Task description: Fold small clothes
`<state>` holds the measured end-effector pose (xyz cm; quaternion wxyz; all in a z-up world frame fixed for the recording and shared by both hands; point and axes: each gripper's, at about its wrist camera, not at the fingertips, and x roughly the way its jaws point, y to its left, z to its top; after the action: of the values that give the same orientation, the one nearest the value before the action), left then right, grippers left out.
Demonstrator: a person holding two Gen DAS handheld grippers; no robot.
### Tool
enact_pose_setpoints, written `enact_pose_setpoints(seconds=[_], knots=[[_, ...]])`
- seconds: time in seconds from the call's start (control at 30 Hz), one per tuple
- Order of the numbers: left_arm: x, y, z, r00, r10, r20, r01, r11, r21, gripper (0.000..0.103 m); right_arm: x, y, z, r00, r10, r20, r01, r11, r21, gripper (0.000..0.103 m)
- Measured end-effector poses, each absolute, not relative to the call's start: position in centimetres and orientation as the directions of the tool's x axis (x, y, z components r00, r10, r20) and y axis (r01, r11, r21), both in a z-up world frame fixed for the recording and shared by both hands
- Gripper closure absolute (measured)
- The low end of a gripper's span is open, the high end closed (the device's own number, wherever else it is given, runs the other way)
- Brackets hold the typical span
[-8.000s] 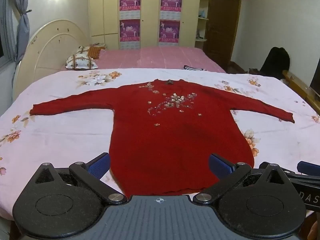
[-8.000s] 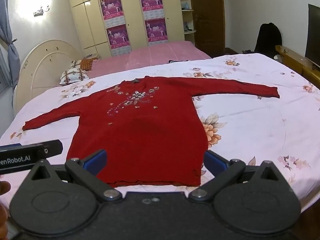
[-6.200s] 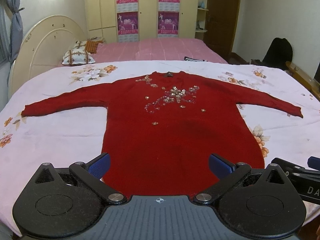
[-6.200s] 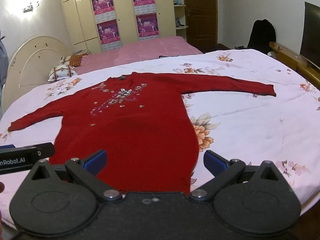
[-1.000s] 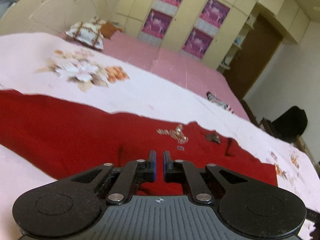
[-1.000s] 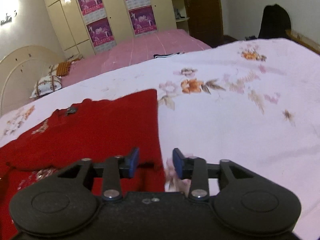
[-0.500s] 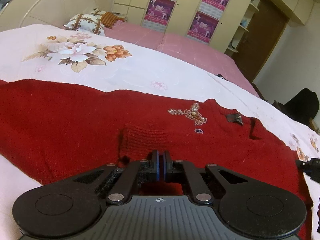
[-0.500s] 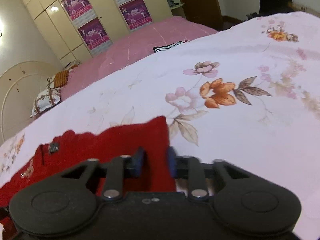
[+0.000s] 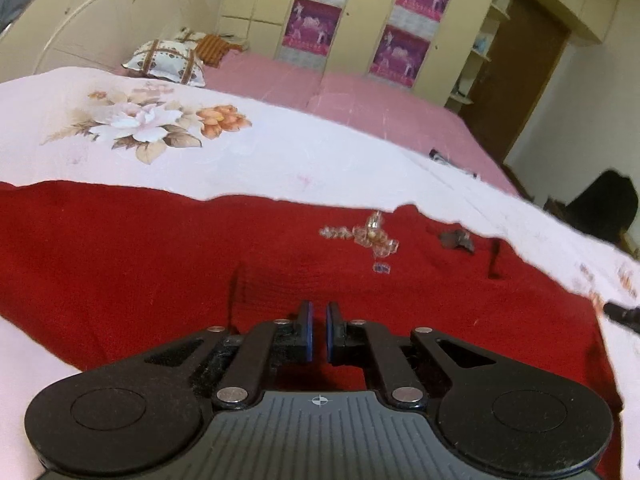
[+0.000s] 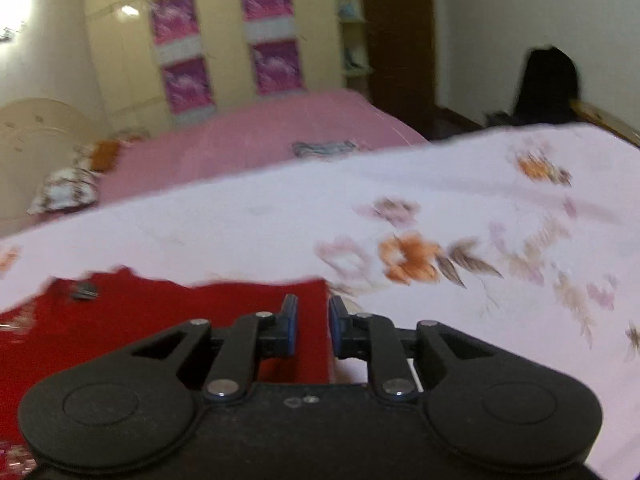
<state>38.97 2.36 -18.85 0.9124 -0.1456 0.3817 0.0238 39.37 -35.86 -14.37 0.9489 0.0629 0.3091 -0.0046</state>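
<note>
A red knit sweater (image 9: 160, 264) with sequin trim (image 9: 370, 234) lies on the floral white bedsheet (image 9: 240, 156). Its sleeves are folded in over the body. In the left wrist view my left gripper (image 9: 318, 312) hovers just above a folded sleeve cuff (image 9: 272, 280), jaws a narrow gap apart and empty. In the right wrist view my right gripper (image 10: 312, 308) sits over the sweater's (image 10: 180, 320) folded right edge, jaws slightly apart with nothing between them.
A pink bed (image 9: 340, 96) with pillows (image 9: 168, 60) lies beyond the white sheet. Cream wardrobes with purple posters (image 9: 400, 20) line the back wall. A black bag (image 10: 548, 84) and a wooden frame stand at the right. The right gripper's tip shows at the left view's right edge (image 9: 624, 314).
My left gripper was shut on the sleeve cuff half a second ago; it has opened a little and let go. My right gripper has opened slightly and lifted; its view is blurred with motion.
</note>
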Motion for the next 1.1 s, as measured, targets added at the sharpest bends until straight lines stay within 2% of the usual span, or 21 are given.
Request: enact_pose_setpoints(seconds=[0.1, 0.17, 0.27, 0.43, 0.47, 0.5, 0.53, 0.63, 1.1], knots=[[39.1, 2.2, -19.8, 0.718, -0.052, -0.694, -0.156, 0.960, -0.232, 0.099, 39.3, -33.6, -15.2, 0.780, 0.088, -0.620, -0.032, 0.994, 0.100, 0.084], [39.1, 1.8, -19.6, 0.715, -0.041, -0.697, -0.138, 0.970, -0.199, 0.099, 40.0, -32.5, -17.0, 0.731, 0.043, -0.681, -0.039, 0.999, 0.021, 0.083], [38.8, 2.1, -18.8, 0.685, -0.059, -0.726, -0.135, 0.969, -0.206, 0.098, 39.3, -31.9, -16.2, 0.737, 0.040, -0.674, -0.027, 0.999, 0.029, 0.079], [36.1, 4.3, -17.8, 0.665, -0.065, -0.744, -0.186, 0.950, -0.249, 0.097, 36.0, -28.6, -14.1, 0.752, 0.163, -0.639, -0.128, 0.987, 0.101, 0.074], [35.5, 5.0, -17.7, 0.662, -0.053, -0.748, -0.202, 0.948, -0.246, 0.083, 35.3, -27.5, -13.8, 0.744, 0.193, -0.639, -0.154, 0.981, 0.117, 0.074], [34.8, 5.6, -17.5, 0.659, -0.040, -0.751, -0.217, 0.946, -0.241, 0.061, 34.7, -26.3, -13.7, 0.738, 0.219, -0.639, -0.177, 0.976, 0.129, 0.074], [34.0, 6.2, -17.2, 0.661, -0.012, -0.750, -0.240, 0.944, -0.227, 0.002, 34.3, -25.5, -13.7, 0.731, 0.239, -0.640, -0.197, 0.971, 0.137, 0.074], [30.8, 8.1, -16.2, 0.752, 0.096, -0.652, -0.280, 0.942, -0.184, 0.000, 33.3, -23.0, -13.4, 0.706, 0.297, -0.642, -0.241, 0.954, 0.176, 0.074], [25.6, 26.2, -19.3, 0.681, 0.182, -0.709, -0.576, 0.731, -0.366, 0.001, 31.7, -11.5, -13.3, 0.640, 0.394, -0.660, -0.357, 0.913, 0.199, 0.073]])
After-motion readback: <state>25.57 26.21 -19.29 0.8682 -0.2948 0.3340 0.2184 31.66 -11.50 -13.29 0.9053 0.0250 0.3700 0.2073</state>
